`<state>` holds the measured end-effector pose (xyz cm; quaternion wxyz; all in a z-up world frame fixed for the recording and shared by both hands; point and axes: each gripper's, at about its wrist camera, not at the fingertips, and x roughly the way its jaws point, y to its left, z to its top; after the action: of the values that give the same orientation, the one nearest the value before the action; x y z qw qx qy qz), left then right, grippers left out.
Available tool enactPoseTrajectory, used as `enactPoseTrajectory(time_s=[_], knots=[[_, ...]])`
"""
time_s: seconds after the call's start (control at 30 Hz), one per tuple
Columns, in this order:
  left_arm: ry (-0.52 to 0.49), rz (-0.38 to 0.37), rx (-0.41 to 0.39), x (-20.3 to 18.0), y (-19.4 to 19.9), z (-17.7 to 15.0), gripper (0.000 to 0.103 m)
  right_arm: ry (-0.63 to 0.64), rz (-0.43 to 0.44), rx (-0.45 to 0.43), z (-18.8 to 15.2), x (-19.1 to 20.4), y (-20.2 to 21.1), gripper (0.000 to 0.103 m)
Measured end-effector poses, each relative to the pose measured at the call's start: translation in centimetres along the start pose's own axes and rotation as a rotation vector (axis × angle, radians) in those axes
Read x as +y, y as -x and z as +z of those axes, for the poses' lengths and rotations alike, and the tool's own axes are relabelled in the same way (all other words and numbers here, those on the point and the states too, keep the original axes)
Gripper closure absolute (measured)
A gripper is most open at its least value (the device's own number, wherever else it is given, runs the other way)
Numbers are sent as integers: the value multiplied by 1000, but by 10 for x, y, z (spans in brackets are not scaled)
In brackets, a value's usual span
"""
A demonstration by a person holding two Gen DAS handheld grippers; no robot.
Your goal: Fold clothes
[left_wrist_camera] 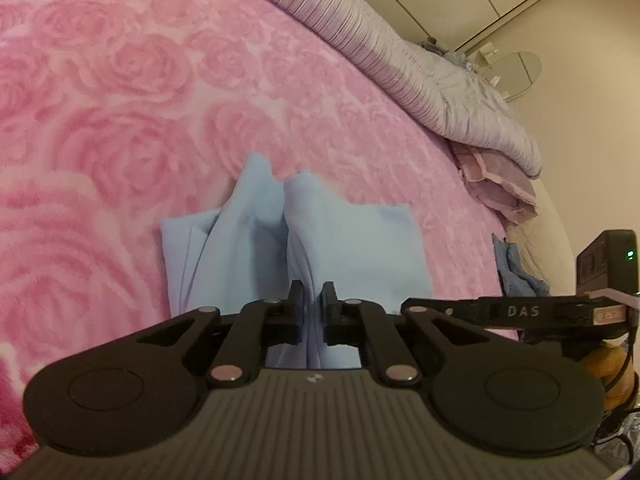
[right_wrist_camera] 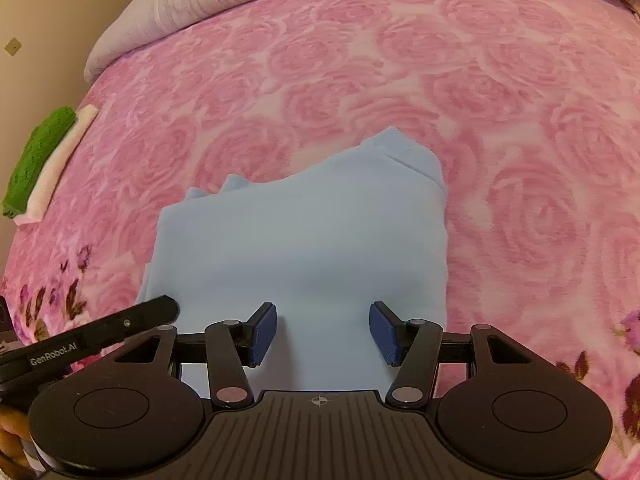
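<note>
My left gripper (left_wrist_camera: 313,304) is clamped on a fold of the blue garment (right_wrist_camera: 304,240); my right gripper (right_wrist_camera: 323,334) stands apart above it on the bed (right_wrist_camera: 400,60).

A: What lies under the right gripper (right_wrist_camera: 323,332)?
B: A light blue garment (right_wrist_camera: 304,240), folded into a rough rectangle on the pink rose-patterned blanket (right_wrist_camera: 400,60).
A: Gripped?
B: No. The blue pads (right_wrist_camera: 264,330) stand apart above the cloth.
A: Anything else?
B: A green and white folded cloth (right_wrist_camera: 40,160) at the blanket's left edge, and the left gripper (right_wrist_camera: 152,314) just beside.
</note>
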<state>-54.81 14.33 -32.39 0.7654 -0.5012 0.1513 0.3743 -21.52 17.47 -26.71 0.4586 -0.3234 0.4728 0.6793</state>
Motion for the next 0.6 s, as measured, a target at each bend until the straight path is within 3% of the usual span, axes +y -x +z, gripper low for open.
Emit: enactPoseTrajectory(time_s=[0.27,0.33,0.47,0.6], knots=[[-46,17,-57,-4,31,13,98,29,55,9,3,18,4,47],[-30,33,-66,4,36,14,98,37,56,0,3,21,5,47],[5,47,-1,20,21,4,98,48,25,-4,1,21,-1,47],[58,27,-20,31,21,3,98,66,15,-3,-1,21,-4,47]])
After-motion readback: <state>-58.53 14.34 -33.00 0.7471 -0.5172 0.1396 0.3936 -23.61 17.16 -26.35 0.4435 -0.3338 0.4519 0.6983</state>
